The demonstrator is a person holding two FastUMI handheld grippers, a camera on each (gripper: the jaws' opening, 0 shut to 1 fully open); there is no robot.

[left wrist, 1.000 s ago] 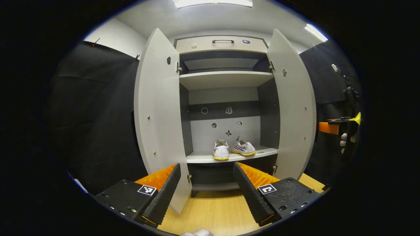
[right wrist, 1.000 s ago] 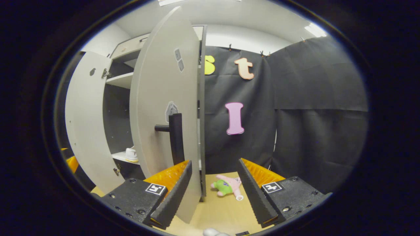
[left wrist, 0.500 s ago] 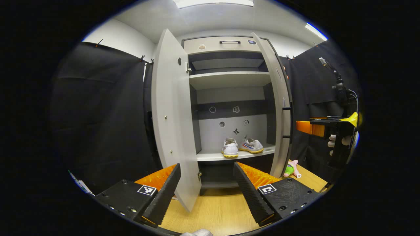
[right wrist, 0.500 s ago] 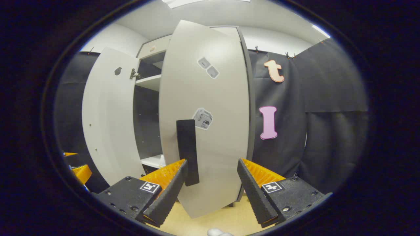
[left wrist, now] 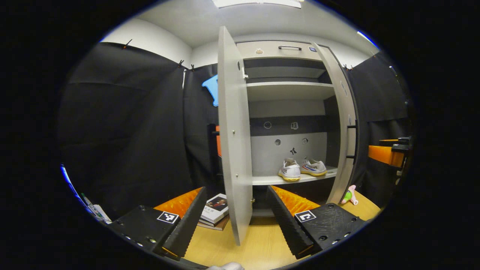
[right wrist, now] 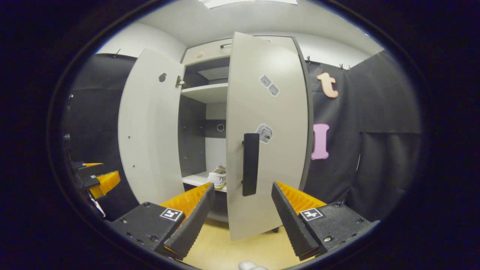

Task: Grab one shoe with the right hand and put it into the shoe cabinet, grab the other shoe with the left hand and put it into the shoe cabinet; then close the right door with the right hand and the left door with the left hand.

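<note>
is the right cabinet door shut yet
Not yet: the grey right door with the black handle stands ajar, and a white shoe on the shelf shows through the gap beside it.

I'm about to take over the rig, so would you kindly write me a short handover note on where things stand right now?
Left gripper: open, holding nothing, its fingers either side of the left door's edge.
Right gripper: open, holding nothing, facing the right door's handle.
Both shoes sit side by side on the cabinet's lower shelf.
Done: shoes stowed.
Left: the right door is partly closed and needs pushing fully shut; the left door stands wide open and must be closed with the left gripper.
</note>
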